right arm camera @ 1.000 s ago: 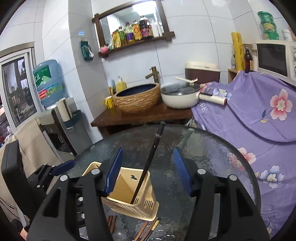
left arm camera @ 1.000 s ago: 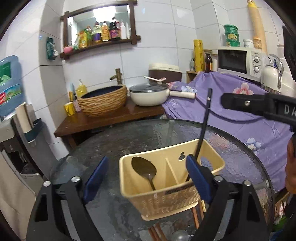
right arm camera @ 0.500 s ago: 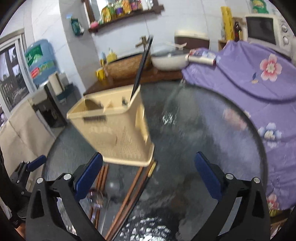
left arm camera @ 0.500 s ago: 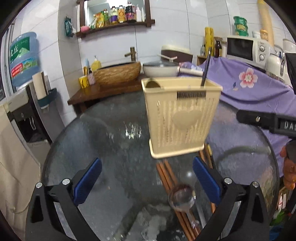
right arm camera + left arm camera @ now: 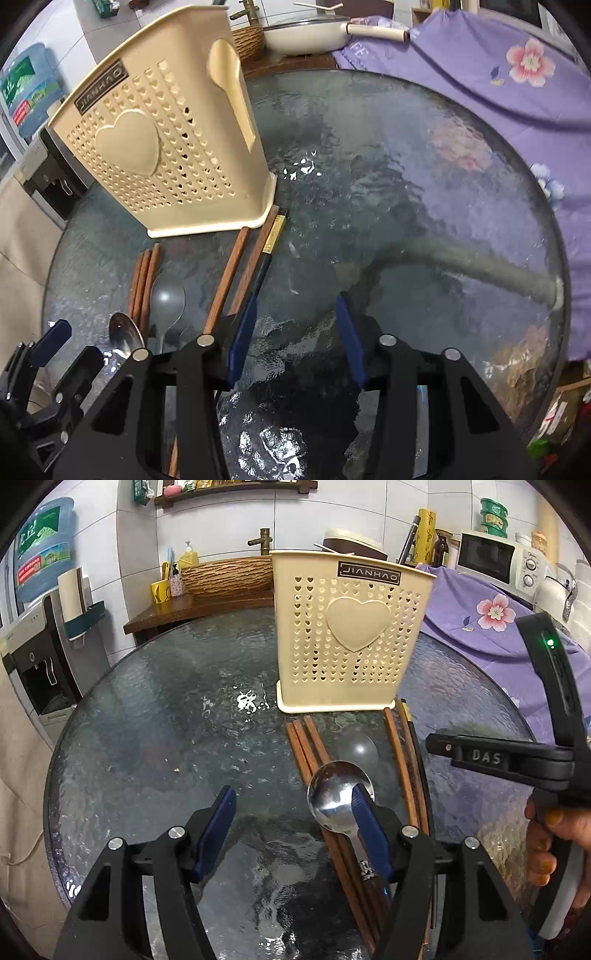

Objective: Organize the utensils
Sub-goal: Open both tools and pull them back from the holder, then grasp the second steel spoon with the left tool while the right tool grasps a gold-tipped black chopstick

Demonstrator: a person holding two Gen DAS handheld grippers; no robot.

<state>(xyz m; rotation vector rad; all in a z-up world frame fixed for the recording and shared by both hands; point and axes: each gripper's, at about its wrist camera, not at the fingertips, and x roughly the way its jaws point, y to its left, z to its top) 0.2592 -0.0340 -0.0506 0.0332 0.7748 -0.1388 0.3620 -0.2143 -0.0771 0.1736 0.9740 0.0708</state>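
A cream plastic utensil holder (image 5: pixel 351 635) with a heart on its front stands upright on the round glass table (image 5: pixel 166 738); it also shows in the right wrist view (image 5: pixel 159 147). Before it lie brown wooden chopsticks (image 5: pixel 306 746), a black chopstick with a gold band (image 5: pixel 271 236) and a steel spoon (image 5: pixel 334 797). My left gripper (image 5: pixel 291 816) is open and low over the table, its right finger over the spoon's bowl. My right gripper (image 5: pixel 295 328) is open and empty, its left finger above the black chopstick; it shows in the left wrist view (image 5: pixel 517 757).
A second, darker spoon (image 5: pixel 168 299) lies beside the chopsticks. Behind the table are a wooden counter with a woven basin (image 5: pixel 225 578), a purple flowered cloth (image 5: pixel 491 624), a microwave (image 5: pixel 498 563) and a water dispenser (image 5: pixel 40 590) at left.
Both grippers have dropped from above the holder to low over the table, in front of the holder. The utensils on the table now lie close under the fingers.
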